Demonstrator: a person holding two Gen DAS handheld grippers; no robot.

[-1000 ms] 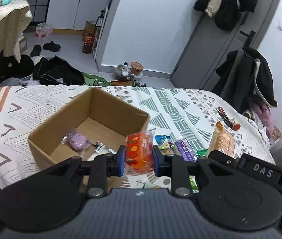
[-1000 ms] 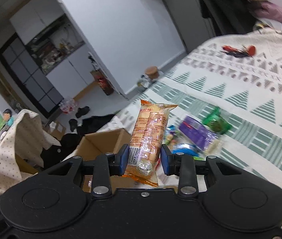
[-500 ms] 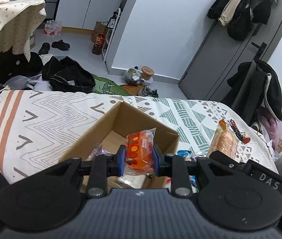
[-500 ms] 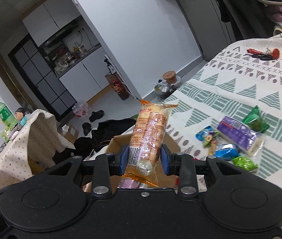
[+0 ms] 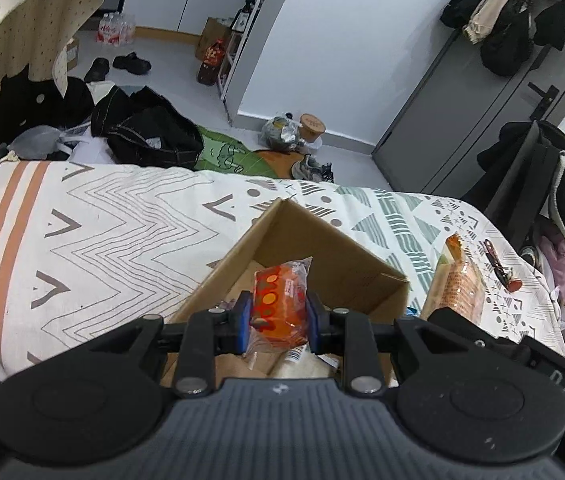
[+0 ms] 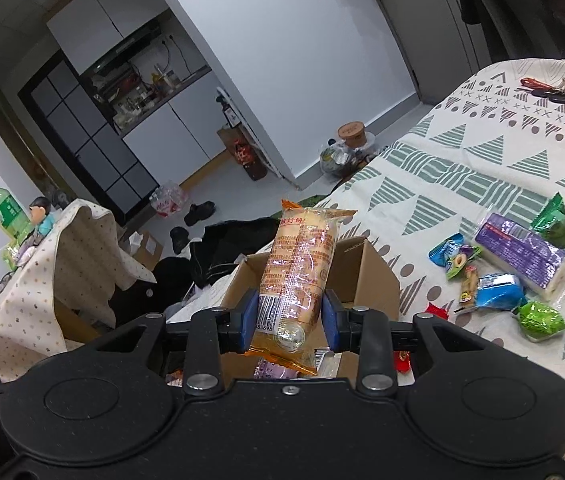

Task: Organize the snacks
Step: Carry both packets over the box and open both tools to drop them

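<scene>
The left hand-held gripper (image 5: pixel 277 317) squeezes an orange snack pack with dots (image 5: pixel 280 300) between its blue pads, and it hangs right over the open cardboard box (image 5: pixel 334 256). The box sits on the bed (image 5: pixel 102 216), on a blanket with zigzag lines. Some other packs lie at the bottom of the box, but they are mostly hidden. Just to the right of the box, the right hand-held gripper (image 6: pixel 290 318) holds a long see-through pack of biscuits (image 6: pixel 302 264) standing upright, pinched near its lower end. It is over the near part of the same box. More to the right, loose snacks lie together on the bed: a blue pack (image 6: pixel 498 290), a small red candy (image 6: pixel 436 311), a big purple pack (image 6: pixel 522 248) and green packs (image 6: pixel 542 318). Far off, near the right corner of the bed, sits a bunch of keys with a red tag (image 6: pixel 558 90).
</scene>
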